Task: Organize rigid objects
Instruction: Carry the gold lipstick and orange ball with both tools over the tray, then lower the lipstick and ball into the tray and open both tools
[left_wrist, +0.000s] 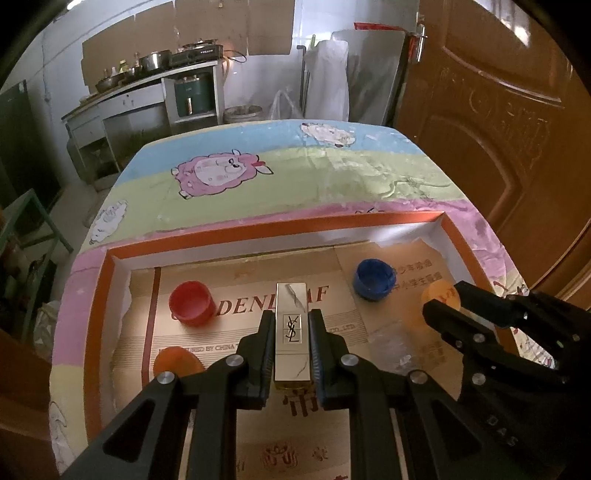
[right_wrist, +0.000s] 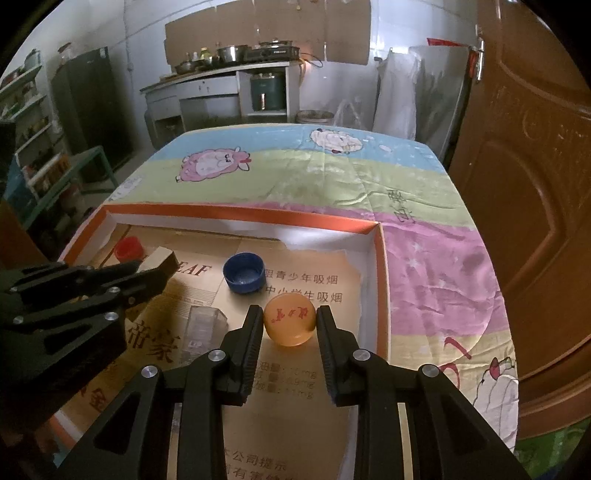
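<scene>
My left gripper (left_wrist: 291, 317) is shut on a gold YSL lipstick case (left_wrist: 291, 332) and holds it above the cardboard floor of the orange-rimmed tray (left_wrist: 258, 225). My right gripper (right_wrist: 290, 314) is shut on an orange bottle cap (right_wrist: 290, 322) with red marks, near the tray's right wall. In the tray lie a red cap (left_wrist: 192, 303), a blue cap (left_wrist: 373, 278), another orange cap (left_wrist: 177, 363) and a clear plastic box (right_wrist: 203, 321). The right gripper shows in the left wrist view (left_wrist: 443, 299), the left gripper in the right wrist view (right_wrist: 147, 273).
The tray sits on a table under a sheep-print cloth (left_wrist: 295, 173). A brown door (left_wrist: 498, 129) stands close on the right. A kitchen counter with pots (right_wrist: 229, 70) and a dark fridge (right_wrist: 88, 103) are behind the table.
</scene>
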